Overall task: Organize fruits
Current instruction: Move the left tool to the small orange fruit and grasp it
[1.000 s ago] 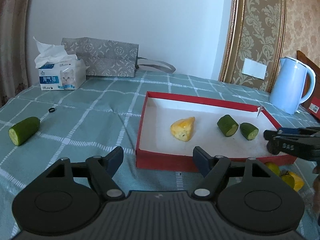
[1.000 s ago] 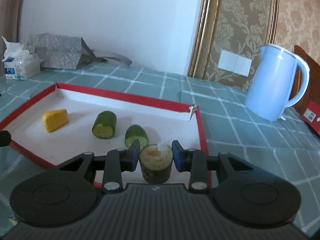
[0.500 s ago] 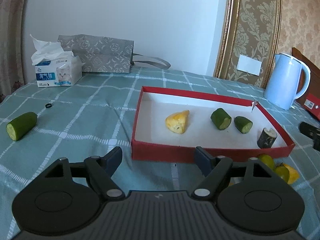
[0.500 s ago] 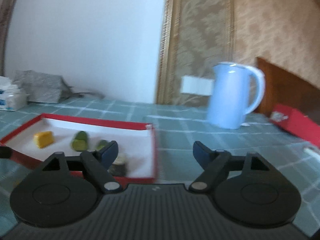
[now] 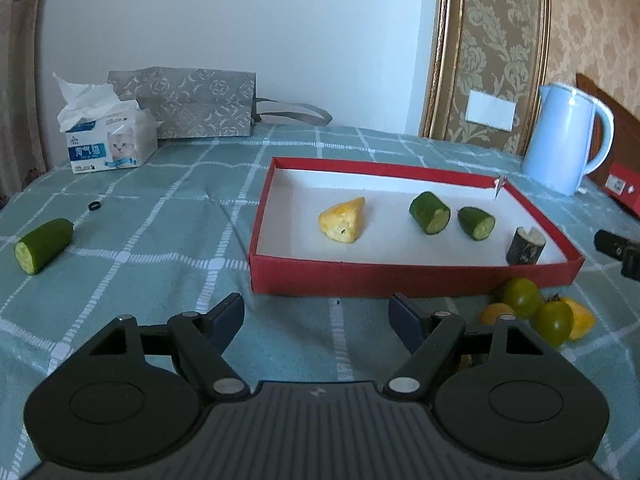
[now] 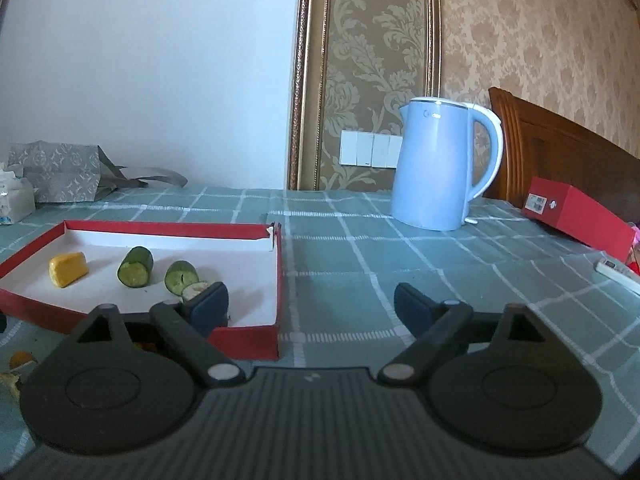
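A red tray [image 5: 400, 278] with a white floor holds a yellow chunk [image 5: 343, 220], two green cucumber pieces [image 5: 430, 213] [image 5: 476, 222] and a dark upright stub [image 5: 525, 245] in its near right corner. My left gripper [image 5: 316, 314] stands open just short of the tray's front wall, nothing between its fingers. My right gripper [image 6: 311, 304] hovers over the tray's right front corner [image 6: 276, 336], jaws still opening and empty; its left finger hides most of the stub [image 6: 194, 289]. A cucumber half [image 5: 43, 245] lies far left on the cloth. Small green and yellow fruits [image 5: 536, 312] lie before the tray.
A blue kettle [image 6: 444, 164] stands right of the tray. A red box [image 6: 576, 216] and a white remote [image 6: 616, 271] lie at the far right. A tissue pack [image 5: 108, 144], a grey bag [image 5: 192, 104] and a small black ring [image 5: 94, 205] are at the back left.
My right gripper let go of the dark stub, which now stands in the tray's near right corner. It opened wide and swung right. My left gripper hardly moved.
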Available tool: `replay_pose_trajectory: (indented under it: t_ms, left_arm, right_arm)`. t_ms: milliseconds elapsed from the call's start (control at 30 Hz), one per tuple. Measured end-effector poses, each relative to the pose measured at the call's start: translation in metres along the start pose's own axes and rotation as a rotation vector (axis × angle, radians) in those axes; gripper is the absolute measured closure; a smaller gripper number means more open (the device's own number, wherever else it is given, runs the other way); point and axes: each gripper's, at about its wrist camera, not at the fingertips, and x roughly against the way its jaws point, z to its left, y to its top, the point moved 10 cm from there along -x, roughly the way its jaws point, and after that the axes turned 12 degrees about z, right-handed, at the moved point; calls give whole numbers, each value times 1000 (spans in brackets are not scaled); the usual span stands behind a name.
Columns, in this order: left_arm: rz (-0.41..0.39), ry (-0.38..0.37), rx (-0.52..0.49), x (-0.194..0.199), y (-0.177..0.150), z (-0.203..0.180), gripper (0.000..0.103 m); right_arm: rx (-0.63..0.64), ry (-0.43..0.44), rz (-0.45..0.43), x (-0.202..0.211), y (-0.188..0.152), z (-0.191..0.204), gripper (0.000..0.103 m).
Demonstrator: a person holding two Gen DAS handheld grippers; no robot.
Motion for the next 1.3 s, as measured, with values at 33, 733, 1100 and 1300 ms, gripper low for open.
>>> replay_pose_trajectory:
  t_ms: [33,733,1100,1300]
  left_arm:
    - [3,9,-10,-1,0,-2,24]
    - [26,-52,-98,-1,-5,-28,24]
    - [63,-187,-132,-1,-12,-43,24]
    - [120,-214,-126,-10,-13,-44,24]
  right_arm:
    - [0,-1,1,0,0,0,12]
    - [13,-6,-15,4,2,3,3]
    - [18,-9,-22,5,2,5,0]
    - [21,-5,-28,7,3,5,0]
